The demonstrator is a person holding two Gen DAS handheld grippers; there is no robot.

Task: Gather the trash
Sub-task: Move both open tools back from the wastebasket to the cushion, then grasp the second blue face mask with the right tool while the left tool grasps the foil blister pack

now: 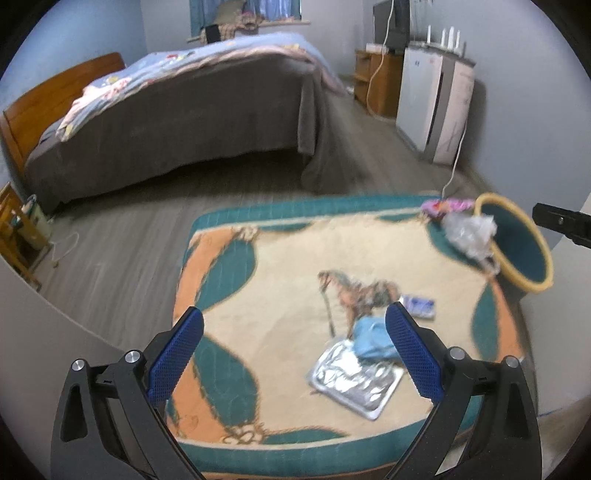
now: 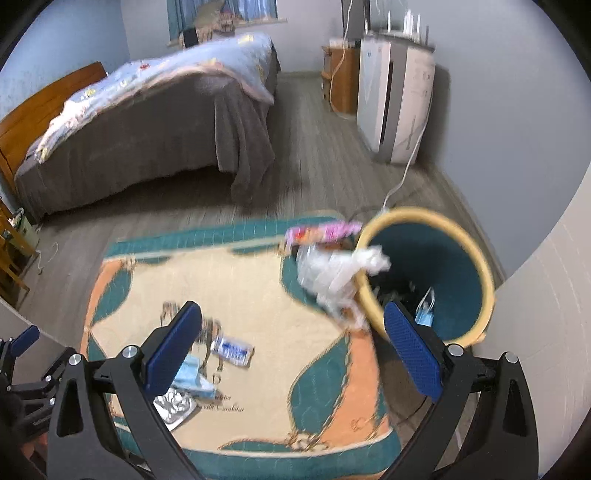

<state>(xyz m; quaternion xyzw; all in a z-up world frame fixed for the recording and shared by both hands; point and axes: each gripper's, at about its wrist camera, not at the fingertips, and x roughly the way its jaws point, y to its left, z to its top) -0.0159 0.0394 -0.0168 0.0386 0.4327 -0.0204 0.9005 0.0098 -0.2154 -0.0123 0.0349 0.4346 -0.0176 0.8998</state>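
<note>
left wrist view: patterned blanket (image 1: pixel 280 280) covers the counter; bed (image 1: pixel 177 122) behind on a wood floor (image 1: pixel 122 251). foil wrapper (image 1: pixel 354 376), blue mask (image 1: pixel 373 338) and small packet (image 1: pixel 419 306) lie together. left gripper (image 1: pixel 295 354) hovers above, jaws wide, empty.

right wrist view: right gripper (image 2: pixel 291 350) wide, empty; crumpled clear plastic (image 2: pixel 332 277) blurred at the rim of the yellow-rimmed bin (image 2: pixel 476 251).

crumpled plastic (image 2: pixel 332 277) motion-blurred, bin (image 1: pixel 541 275) bottom hidden

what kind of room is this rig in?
Most likely a home bedroom: a wooden-framed bed with grey sheet and blue floral quilt, a curtained window behind it, and a teal, orange and cream patterned rug on wood-look flooring.
</note>
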